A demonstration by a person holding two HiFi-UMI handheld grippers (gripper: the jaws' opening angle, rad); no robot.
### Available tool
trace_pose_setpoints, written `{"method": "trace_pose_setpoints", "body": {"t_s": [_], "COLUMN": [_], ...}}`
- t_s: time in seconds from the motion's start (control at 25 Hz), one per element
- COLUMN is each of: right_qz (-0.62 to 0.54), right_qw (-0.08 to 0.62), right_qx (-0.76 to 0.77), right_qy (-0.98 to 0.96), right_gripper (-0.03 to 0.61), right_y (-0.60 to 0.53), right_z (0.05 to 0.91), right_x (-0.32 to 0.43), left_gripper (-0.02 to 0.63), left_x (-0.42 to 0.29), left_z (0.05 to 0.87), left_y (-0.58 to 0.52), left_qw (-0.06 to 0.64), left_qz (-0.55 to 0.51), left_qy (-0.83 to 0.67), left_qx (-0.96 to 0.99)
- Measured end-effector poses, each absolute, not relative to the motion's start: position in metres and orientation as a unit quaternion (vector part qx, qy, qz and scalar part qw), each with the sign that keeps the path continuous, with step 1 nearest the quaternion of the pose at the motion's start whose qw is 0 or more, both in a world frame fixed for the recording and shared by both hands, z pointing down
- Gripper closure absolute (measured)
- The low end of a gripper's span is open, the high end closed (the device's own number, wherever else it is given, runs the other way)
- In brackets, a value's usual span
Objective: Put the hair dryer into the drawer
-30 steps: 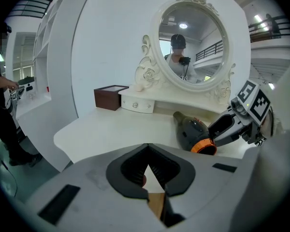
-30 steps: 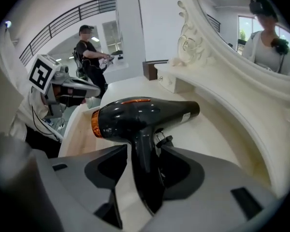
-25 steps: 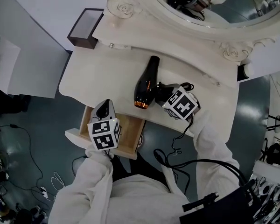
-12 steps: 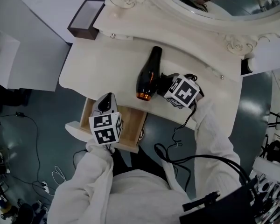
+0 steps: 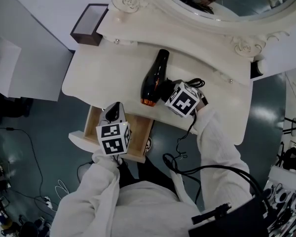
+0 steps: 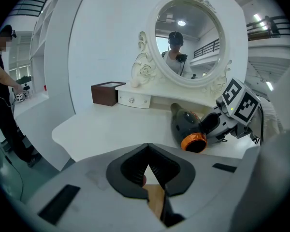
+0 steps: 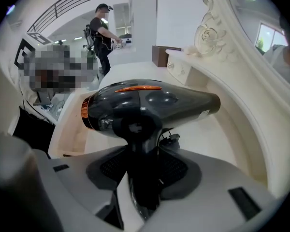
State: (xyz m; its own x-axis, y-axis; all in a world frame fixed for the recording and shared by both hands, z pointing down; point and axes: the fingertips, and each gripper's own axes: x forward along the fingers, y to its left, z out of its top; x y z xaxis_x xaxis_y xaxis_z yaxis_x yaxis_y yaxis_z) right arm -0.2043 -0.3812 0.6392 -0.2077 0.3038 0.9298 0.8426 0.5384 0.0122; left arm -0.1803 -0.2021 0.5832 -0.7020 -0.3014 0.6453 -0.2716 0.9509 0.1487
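Observation:
The black hair dryer (image 5: 154,78) with an orange nozzle ring lies on the white dressing table (image 5: 98,73), nozzle toward the front edge. My right gripper (image 5: 168,90) reaches steeply down from the right. Its jaws have just been closing and now press on the dryer's handle (image 7: 141,153) from both sides. The dryer body (image 7: 150,103) lies across that view. The wooden drawer (image 5: 139,132) stands pulled open under the table's front edge. My left gripper (image 5: 113,112) hovers over it, shut and empty, fingertips meeting (image 6: 147,151). The dryer (image 6: 186,124) also shows in the left gripper view.
A dark brown box (image 5: 89,24) stands at the table's back left, beside small knobbed drawers (image 6: 133,100). The oval mirror (image 5: 222,4) rises behind. A black cable (image 5: 187,157) hangs by my right sleeve. A person (image 7: 104,28) stands far off.
My right gripper has shifted left toward the dryer and its jaws have narrowed around the handle. The left gripper has stayed over the open drawer.

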Motion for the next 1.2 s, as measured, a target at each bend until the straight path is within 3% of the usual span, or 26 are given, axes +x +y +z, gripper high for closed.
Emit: {"method": "trace_pose_setpoints", "body": {"t_s": [0.56,1.2], "right_qz": [-0.195,-0.119], "right_qw": [0.463,0.364], "right_qx": [-0.397,-0.406], "right_qy": [-0.768,-0.83], "right_gripper": [0.341,0.341], "right_y": [-0.35,-0.299], "right_z": [0.604,0.528], "right_x": [-0.183,-0.187], "left_gripper": [0.614,0.614], "left_x": [-0.17,-0.138], "left_z": [0.54,0.519], "left_y": [-0.185,-0.142], "left_qw": [0.314,0.291], "left_qz": [-0.005,-0.009], "left_qy": [-0.938,-0.949], "left_qx": [0.15,0.118]}}
